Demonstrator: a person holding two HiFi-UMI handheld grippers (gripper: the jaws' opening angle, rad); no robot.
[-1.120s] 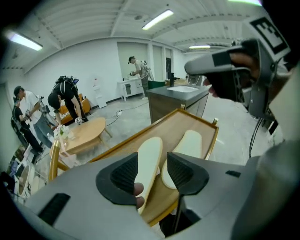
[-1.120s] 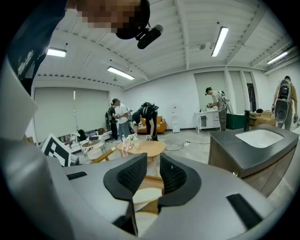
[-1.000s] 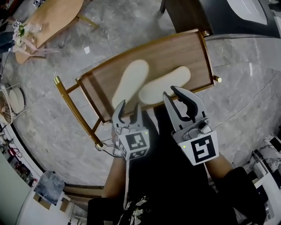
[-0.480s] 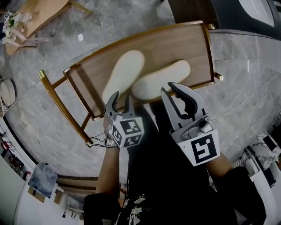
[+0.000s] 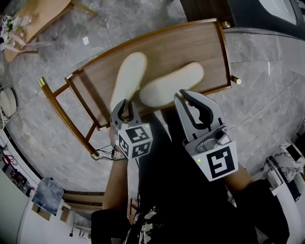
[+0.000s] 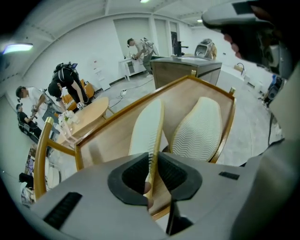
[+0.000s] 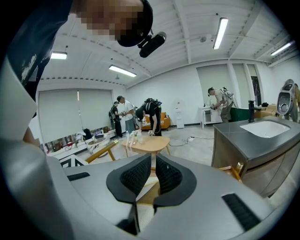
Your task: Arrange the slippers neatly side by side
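Observation:
Two cream slippers lie sole-up on a wooden tray table (image 5: 190, 47) with a brass frame. The left slipper (image 5: 127, 78) is tipped onto its edge. My left gripper (image 5: 125, 110) has its jaws closing on that slipper's heel, and its thin rim (image 6: 157, 136) stands between the pads. The right slipper (image 5: 171, 85) lies flat, its ribbed sole (image 6: 201, 129) facing up. My right gripper (image 5: 189, 101) hovers just short of that slipper's heel. Its jaws are closing to a narrow gap with nothing between the pads, and a bit of sole (image 7: 143, 216) shows below them.
The tray's brass rails (image 5: 62, 114) stick out to the left over the marble floor. A round wooden table (image 5: 33, 19) stands at the far left and a dark counter (image 5: 205, 9) behind the tray. Several people (image 6: 65, 86) work at the back of the room.
My left gripper moved forward onto the left slipper's heel and its jaws narrowed around it. That slipper now looks narrower, tipped onto its edge. The right gripper hardly moved.

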